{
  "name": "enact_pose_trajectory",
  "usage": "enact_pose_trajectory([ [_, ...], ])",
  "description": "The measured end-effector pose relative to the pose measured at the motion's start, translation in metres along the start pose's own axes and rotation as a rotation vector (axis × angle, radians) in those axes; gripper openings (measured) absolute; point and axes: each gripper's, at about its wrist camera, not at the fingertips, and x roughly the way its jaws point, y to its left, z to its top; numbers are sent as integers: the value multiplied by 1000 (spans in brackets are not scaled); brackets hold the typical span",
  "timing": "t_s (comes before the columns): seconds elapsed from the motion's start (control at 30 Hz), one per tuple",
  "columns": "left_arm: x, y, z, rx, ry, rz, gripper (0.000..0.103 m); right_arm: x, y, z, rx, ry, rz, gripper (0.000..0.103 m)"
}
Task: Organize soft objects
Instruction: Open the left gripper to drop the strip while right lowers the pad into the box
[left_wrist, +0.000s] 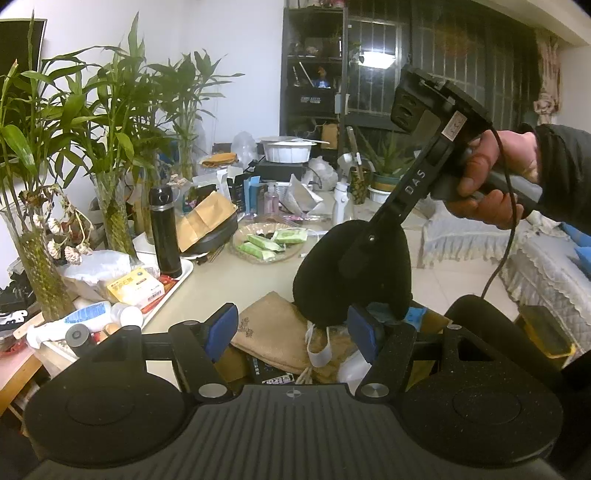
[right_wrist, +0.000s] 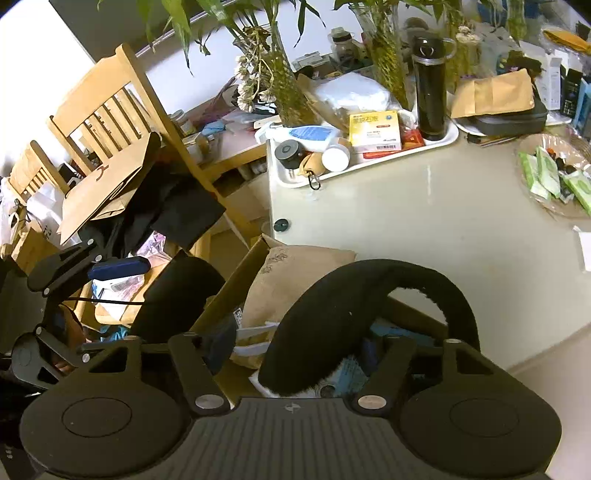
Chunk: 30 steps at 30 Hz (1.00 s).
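Observation:
A black fleece piece (left_wrist: 354, 273), rounded like a cap, stands on the things in an open cardboard box (right_wrist: 236, 280) at the table's near edge. My right gripper (left_wrist: 360, 243), held by a hand (left_wrist: 491, 184), points steeply down onto it. In the right wrist view the black fleece piece (right_wrist: 351, 314) arches between that right gripper's (right_wrist: 295, 350) jaws. The left pad (right_wrist: 218, 343) stands apart from it, so the gripper is open. My left gripper (left_wrist: 293, 330) is open just above a tan burlap bag (left_wrist: 273, 332) and white straps (left_wrist: 321, 350), touching nothing.
A white tray (right_wrist: 369, 162) holds a yellow carton, bottles and a black flask (right_wrist: 430, 92). Glass vases of bamboo (left_wrist: 40, 266) line the left. A glass dish of green wipe packs (left_wrist: 266, 243) sits mid-table. A wooden chair (right_wrist: 110, 122) with a paper bag stands by the box.

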Motion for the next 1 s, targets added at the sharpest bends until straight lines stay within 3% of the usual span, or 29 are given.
enact_pose_trajectory([
  [0.03,0,0,0,2,2,0,65,-1,0,0,2,8,7,24],
  [0.3,1,4,1,-2,5,5,65,-18,17,1,-54,115,126,17],
  [0.47,0,5,3,-10,-2,7,65,-15,22,6,-62,191,126,19],
  [0.57,1,4,4,-10,-4,12,65,0,19,4,-51,225,82,26],
  [0.7,-2,4,6,-16,-3,10,65,8,15,4,-39,194,54,61],
  [0.9,-2,5,8,-20,22,21,65,-4,19,9,-70,121,-41,93],
  [1.0,-1,5,9,-36,39,25,67,-18,24,9,-95,61,-94,98],
])
